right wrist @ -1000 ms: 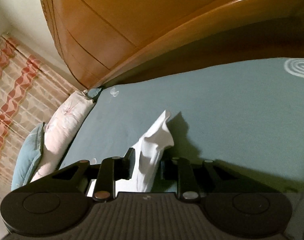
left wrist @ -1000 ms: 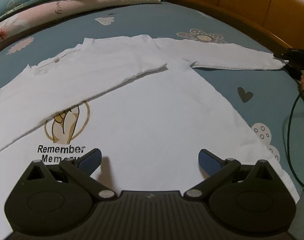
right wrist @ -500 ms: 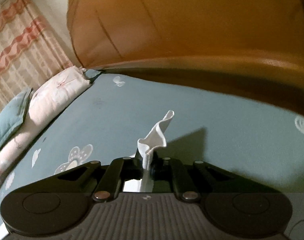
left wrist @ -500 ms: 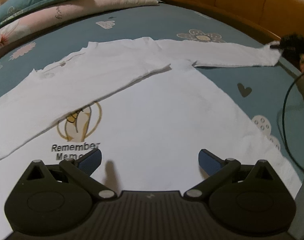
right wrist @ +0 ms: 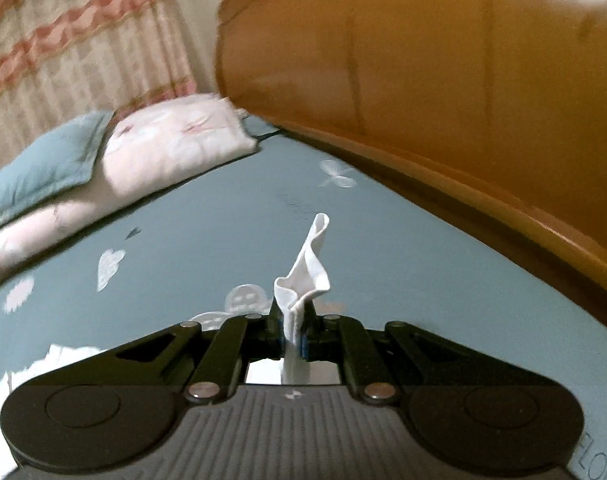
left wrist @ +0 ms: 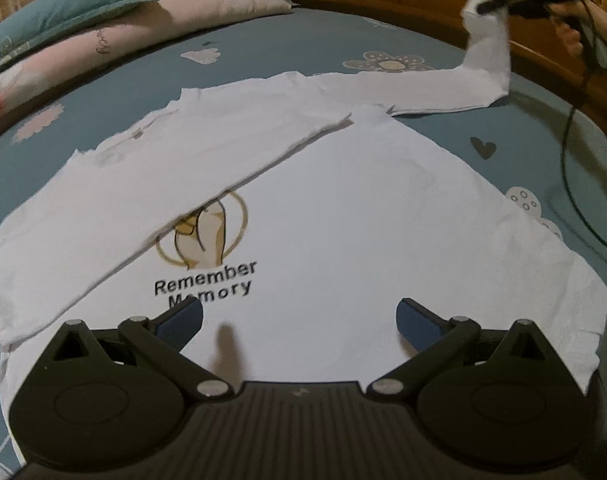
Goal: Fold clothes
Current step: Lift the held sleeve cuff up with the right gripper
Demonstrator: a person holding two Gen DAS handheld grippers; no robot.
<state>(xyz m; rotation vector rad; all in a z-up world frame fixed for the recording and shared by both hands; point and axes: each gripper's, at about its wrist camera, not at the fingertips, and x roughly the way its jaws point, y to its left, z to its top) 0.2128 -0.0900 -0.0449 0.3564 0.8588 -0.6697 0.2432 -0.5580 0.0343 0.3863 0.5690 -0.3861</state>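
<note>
Soft cloth lying against glossy wood

The white shirt point(left wrist: 343, 208) is showing as thin matt cloth, the bed sheet point(left wrist: 303, 48) as smooth printed fabric; the headboard point(right wrist: 443, 60) is gleaming as varnished wood, and the left hand-held gripper point(left wrist: 299, 316) is looking like matt black plastic with ribbed blue pads point(left wrist: 181, 318).

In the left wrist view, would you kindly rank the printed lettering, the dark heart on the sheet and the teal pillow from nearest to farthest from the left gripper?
From the left gripper:
1. Printed lettering, just ahead, slightly left.
2. Dark heart, on the sheet, right.
3. Teal pillow, far left.
</note>
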